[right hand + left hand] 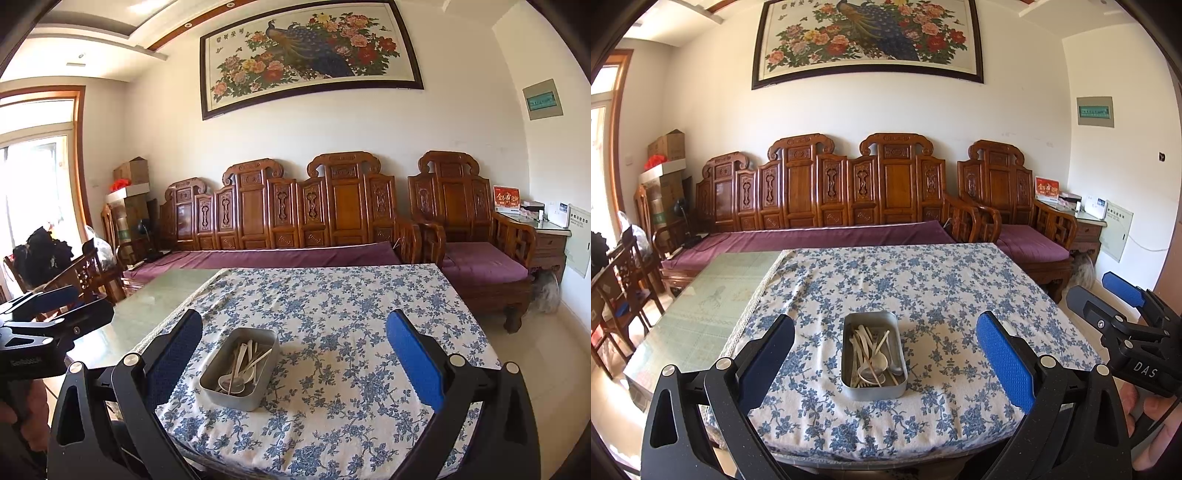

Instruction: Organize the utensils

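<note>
**Utensil Tin Centred on Table, Both Grippers Clear**

The glass tabletop (701, 314) is exposed at the left; the blue floral tablecloth (923, 288) covers the remainder. The left gripper (884, 354) is held above the near table edge with its jaws spread wide and nothing between them. A rectangular metal tin (874, 354) is positioned on the tablecloth, seen between the two fingers but well apart from them. Pale spoons (877, 363), forks and stick-like utensils are piled loosely inside the tin. The right gripper (293, 354) is held to the right of the tin (240, 369), jaws likewise released and empty. A carved wooden sofa (295, 214) is located behind the table.
</note>
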`<state>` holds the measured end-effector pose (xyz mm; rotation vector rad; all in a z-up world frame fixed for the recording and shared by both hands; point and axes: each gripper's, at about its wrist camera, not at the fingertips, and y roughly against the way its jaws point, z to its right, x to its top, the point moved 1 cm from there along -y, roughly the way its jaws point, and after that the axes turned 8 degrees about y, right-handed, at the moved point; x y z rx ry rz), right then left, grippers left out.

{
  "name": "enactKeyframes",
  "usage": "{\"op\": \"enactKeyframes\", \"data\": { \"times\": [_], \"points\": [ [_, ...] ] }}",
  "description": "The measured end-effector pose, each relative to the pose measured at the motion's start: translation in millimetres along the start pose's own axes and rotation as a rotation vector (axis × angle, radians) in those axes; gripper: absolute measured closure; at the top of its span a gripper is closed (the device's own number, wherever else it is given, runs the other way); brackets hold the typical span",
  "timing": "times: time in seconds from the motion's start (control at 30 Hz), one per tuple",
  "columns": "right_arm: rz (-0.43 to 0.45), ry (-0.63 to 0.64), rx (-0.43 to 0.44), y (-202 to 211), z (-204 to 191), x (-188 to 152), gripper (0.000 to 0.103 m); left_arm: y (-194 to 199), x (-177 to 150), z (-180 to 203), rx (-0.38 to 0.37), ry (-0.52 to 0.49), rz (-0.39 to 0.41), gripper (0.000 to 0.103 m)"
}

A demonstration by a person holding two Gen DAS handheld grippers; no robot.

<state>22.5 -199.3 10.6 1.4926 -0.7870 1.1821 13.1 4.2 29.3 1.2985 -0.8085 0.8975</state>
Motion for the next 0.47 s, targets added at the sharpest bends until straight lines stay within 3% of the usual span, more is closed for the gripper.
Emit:
{"op": "enactKeyframes", "data": {
  "times": [0.47],
  "points": [
    [0.001,-0.002,0.002,-0.4,-2.8,-0.4,0.003,2.0,2.5,0.6,-0.002,0.004,0.001,0.008]
  ]
}}
